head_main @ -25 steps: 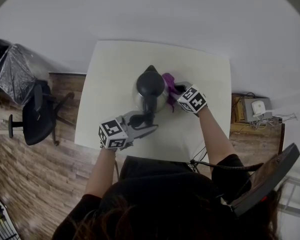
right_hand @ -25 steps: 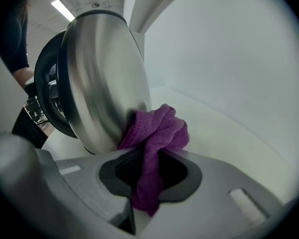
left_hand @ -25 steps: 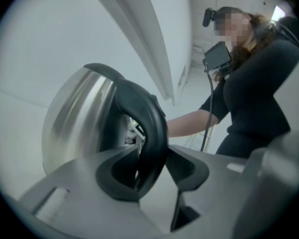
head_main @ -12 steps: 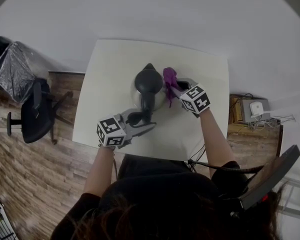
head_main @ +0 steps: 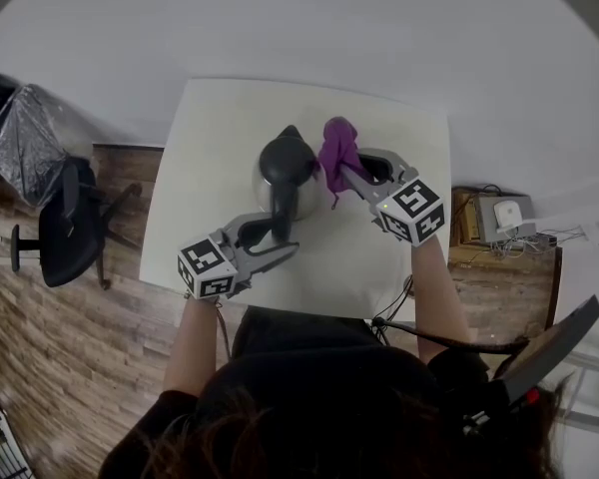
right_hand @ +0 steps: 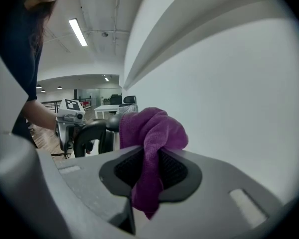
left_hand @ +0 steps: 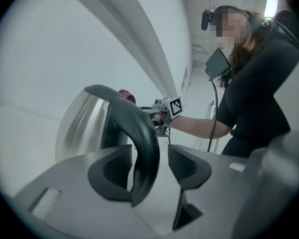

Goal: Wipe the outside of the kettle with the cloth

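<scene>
Since the earlier frames the right gripper [head_main: 351,175] has been rising, carrying the crumpled purple cloth [head_main: 337,151] up from the kettle's flank. Its jaws are clamping narrow on the purple cloth, with a tail drooping below the pads. The cloth is hanging just beside the lid; contact cannot be told. The rounded steel kettle [head_main: 280,173] is standing upright near the middle of the white desk [head_main: 404,252]. The left gripper [head_main: 278,239] is reaching in from the near edge. Its jaws have just been opening and are sitting loosely around the curved black handle [left_hand: 145,148], with a gap showing at one pad.
</scene>
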Tool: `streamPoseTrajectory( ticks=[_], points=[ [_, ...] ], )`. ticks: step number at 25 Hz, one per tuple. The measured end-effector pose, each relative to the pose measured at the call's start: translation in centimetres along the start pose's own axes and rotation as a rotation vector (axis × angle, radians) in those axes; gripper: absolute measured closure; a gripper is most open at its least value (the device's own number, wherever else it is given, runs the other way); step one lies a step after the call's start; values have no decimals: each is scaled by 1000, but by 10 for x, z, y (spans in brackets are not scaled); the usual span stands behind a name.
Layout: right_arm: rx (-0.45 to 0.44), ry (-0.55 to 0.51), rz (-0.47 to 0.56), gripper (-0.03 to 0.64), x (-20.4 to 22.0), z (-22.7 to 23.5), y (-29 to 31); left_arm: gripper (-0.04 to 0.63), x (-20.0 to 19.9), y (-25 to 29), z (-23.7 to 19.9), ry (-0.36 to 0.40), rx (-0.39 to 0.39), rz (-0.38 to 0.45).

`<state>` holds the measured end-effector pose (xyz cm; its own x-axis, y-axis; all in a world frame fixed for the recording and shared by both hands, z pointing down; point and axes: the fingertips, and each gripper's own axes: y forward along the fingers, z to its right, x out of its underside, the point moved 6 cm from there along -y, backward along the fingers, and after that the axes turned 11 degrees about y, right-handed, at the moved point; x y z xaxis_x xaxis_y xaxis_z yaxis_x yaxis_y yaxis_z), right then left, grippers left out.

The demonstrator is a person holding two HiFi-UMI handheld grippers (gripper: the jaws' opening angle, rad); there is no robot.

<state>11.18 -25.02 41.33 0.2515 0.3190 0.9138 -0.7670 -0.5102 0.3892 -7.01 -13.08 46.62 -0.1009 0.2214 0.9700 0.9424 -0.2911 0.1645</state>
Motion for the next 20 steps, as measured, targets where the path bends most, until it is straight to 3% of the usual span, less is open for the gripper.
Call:
streamPoseTrajectory(
  ticks=[6,10,12,16,20],
  points=[
    [4,-47,112,538,-39,-11,-13,393,-28,-39,-12,53,-120,41],
    [-28,-68,201,538,-69,-24,-20,385,-78,-62,-20,180,-234,114],
    [-60,-87,236,538,-83,-35,-22,326,-105,-57,-26,253,-260,153],
    [-107,-136,277,538,-106,-56,-22,102,-155,-30,-33,314,-249,259],
    [-201,-177,297,538,-116,-80,-22,52,-177,-5,-33,355,-192,275]
  ],
)
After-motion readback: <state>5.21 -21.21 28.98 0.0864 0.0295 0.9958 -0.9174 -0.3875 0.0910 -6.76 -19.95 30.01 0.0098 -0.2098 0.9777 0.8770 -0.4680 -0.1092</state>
